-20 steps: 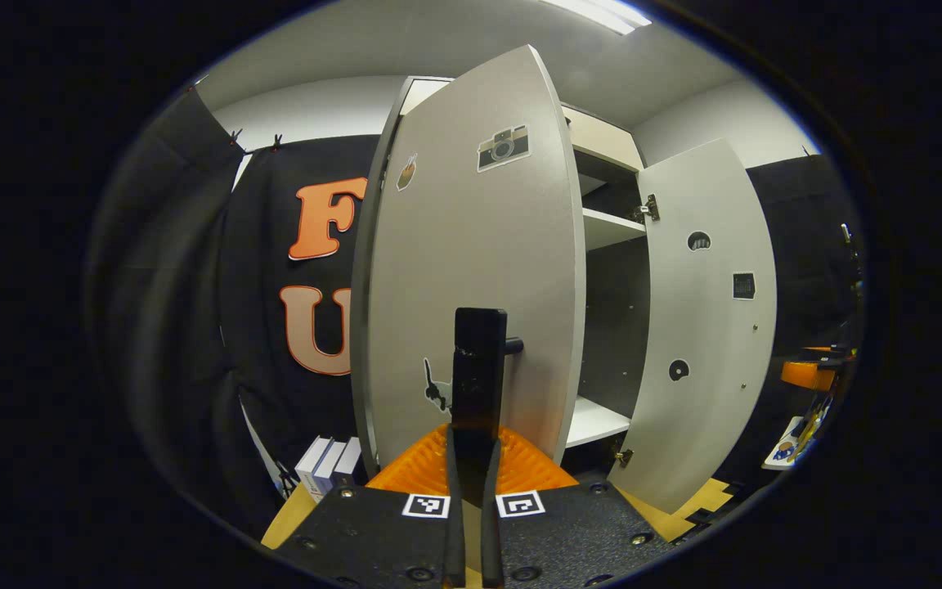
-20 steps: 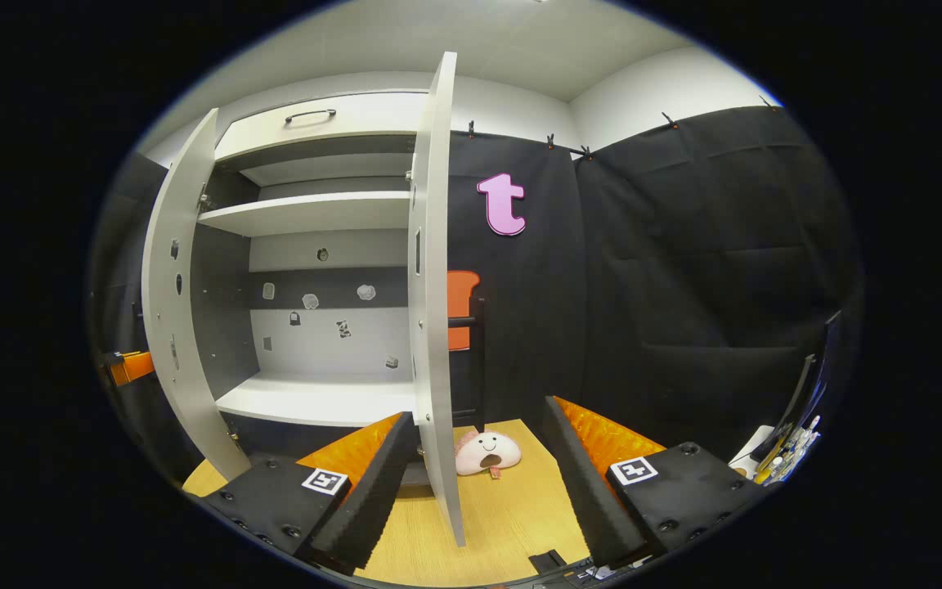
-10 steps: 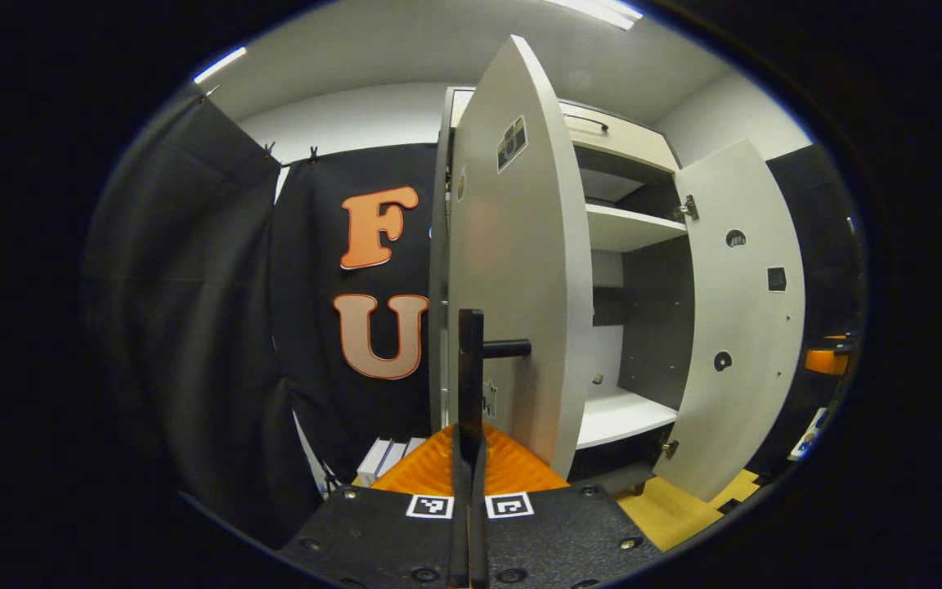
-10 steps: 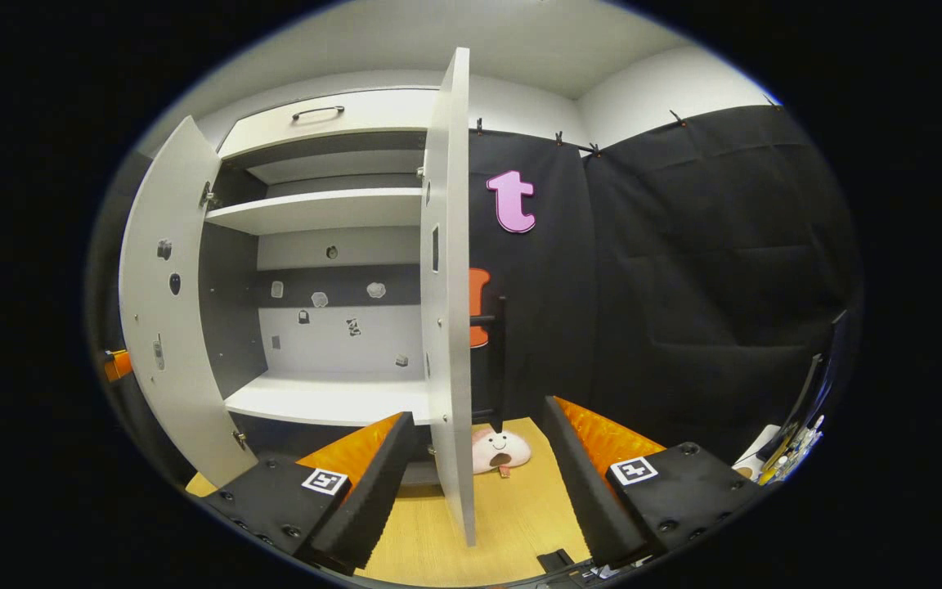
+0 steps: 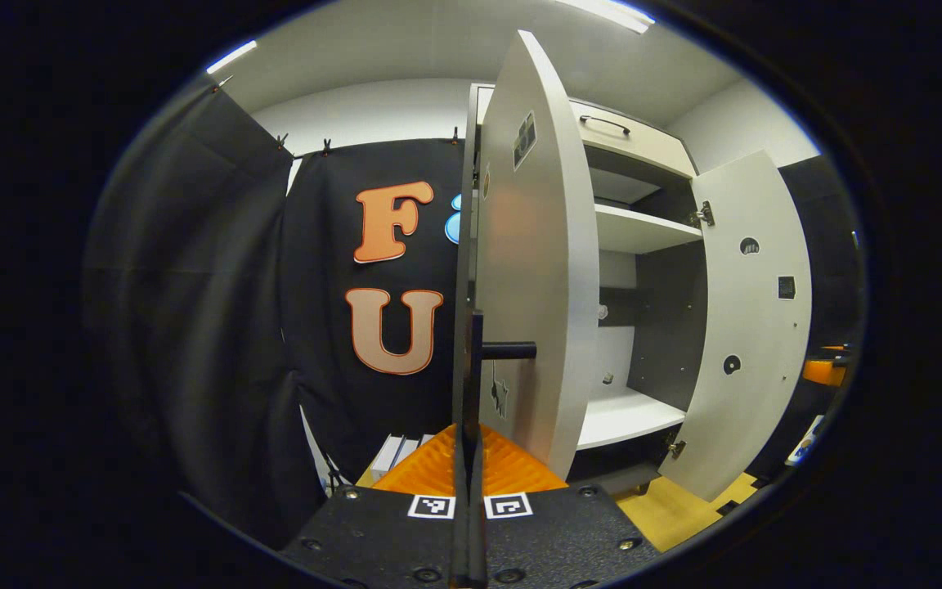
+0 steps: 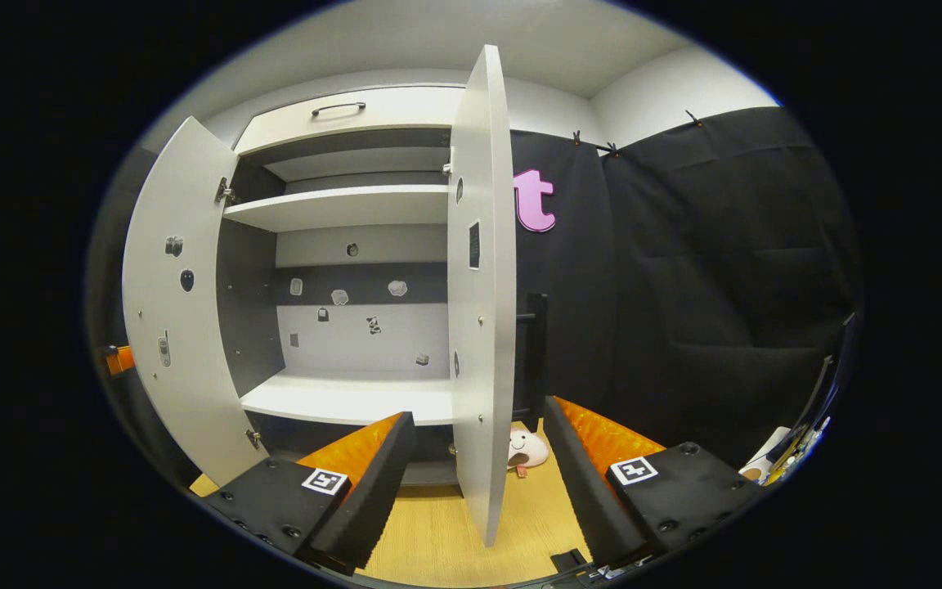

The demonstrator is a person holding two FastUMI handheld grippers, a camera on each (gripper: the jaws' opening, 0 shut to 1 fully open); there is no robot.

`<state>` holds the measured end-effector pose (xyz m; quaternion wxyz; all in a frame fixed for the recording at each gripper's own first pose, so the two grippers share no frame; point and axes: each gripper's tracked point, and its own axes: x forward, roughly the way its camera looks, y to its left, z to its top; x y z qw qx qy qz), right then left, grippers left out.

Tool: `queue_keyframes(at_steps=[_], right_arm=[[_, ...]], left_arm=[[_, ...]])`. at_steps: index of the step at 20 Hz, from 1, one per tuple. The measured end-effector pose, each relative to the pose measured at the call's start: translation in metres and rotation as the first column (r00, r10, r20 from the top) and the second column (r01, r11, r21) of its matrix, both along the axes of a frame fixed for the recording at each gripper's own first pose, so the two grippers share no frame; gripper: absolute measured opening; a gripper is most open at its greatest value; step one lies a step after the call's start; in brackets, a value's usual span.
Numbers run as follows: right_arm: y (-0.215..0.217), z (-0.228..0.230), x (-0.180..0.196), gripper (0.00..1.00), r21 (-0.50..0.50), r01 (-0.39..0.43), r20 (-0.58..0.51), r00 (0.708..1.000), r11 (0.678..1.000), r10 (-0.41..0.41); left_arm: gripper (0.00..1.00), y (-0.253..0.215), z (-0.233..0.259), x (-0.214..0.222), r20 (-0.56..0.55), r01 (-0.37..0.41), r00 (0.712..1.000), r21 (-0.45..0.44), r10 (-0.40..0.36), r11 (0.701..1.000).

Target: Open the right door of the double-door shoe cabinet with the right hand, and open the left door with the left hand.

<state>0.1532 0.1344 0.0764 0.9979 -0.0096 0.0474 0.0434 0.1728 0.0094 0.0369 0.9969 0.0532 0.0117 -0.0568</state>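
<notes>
- The shoe cabinet (image 6: 340,123) stands with both doors swung wide, its pale shelves exposed.
- The left door (image 5: 532,270) juts edge-on towards the left gripper view.
- The right door (image 6: 483,311) stands between the spread fingers of the open right gripper (image 6: 475,458), untouched.
- The left gripper (image 5: 468,458) is clamped on the left door's dark bar handle (image 5: 475,360).

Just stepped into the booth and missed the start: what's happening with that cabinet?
A person is opening a double-door shoe cabinet with two handheld grippers. The left gripper is shut on the handle of the left door, which stands wide open. The right gripper is open, its fingers on either side of the right door's edge without pressing it. Both doors are open, showing bare shelves.
</notes>
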Motion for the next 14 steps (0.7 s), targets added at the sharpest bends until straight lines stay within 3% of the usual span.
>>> queue_keyframes(at_steps=[1, 2, 3, 4, 7, 8, 11, 12, 14], right_arm=[[0.001, 0.0, 0.0, 1.0, 0.002, 0.0, -0.001, 1.0, 1.0, 0.0], [0.002, 0.0, -0.001, 0.94, 0.006, 0.0, -0.002, 1.0, 1.0, 0.0], [0.005, -0.001, -0.003, 1.0, 0.009, -0.005, -0.003, 1.0, 1.0, 0.005], [0.008, -0.001, -0.004, 0.94, 0.011, -0.01, -0.003, 1.0, 1.0, 0.01], [0.011, -0.001, -0.007, 1.0, 0.003, -0.02, 0.002, 1.0, 1.0, 0.02], [0.013, -0.001, -0.008, 0.94, -0.002, -0.021, 0.003, 1.0, 1.0, 0.021], [0.016, 0.0, -0.008, 0.94, -0.005, -0.023, 0.003, 1.0, 1.0, 0.023], [0.017, 0.0, -0.008, 1.0, -0.005, -0.022, 0.003, 1.0, 1.0, 0.022], [0.016, 0.0, -0.008, 1.0, -0.007, -0.017, 0.002, 1.0, 1.0, 0.017]], left_arm=[[0.0, 0.001, 0.0, 0.0, -0.001, -0.001, 1.0, -0.001, 0.001, 1.0], [0.0, 0.002, 0.0, 0.0, -0.001, -0.003, 1.0, 0.0, 0.003, 1.0], [0.0, 0.003, 0.0, -0.001, -0.001, -0.008, 1.0, 0.002, 0.008, 1.0], [0.0, 0.004, 0.0, -0.001, -0.001, -0.011, 1.0, 0.007, 0.011, 1.0], [0.0, 0.006, -0.001, -0.005, -0.004, -0.025, 1.0, 0.014, 0.025, 1.0], [0.0, 0.005, 0.0, -0.006, -0.006, -0.022, 1.0, 0.004, 0.022, 1.0], [0.0, 0.005, -0.002, -0.009, -0.011, -0.013, 1.0, -0.036, 0.013, 0.999], [0.0, 0.006, -0.001, -0.01, -0.011, -0.013, 1.0, -0.032, 0.012, 0.999], [0.0, 0.007, -0.003, -0.012, -0.019, -0.015, 1.0, -0.027, 0.015, 1.0]])
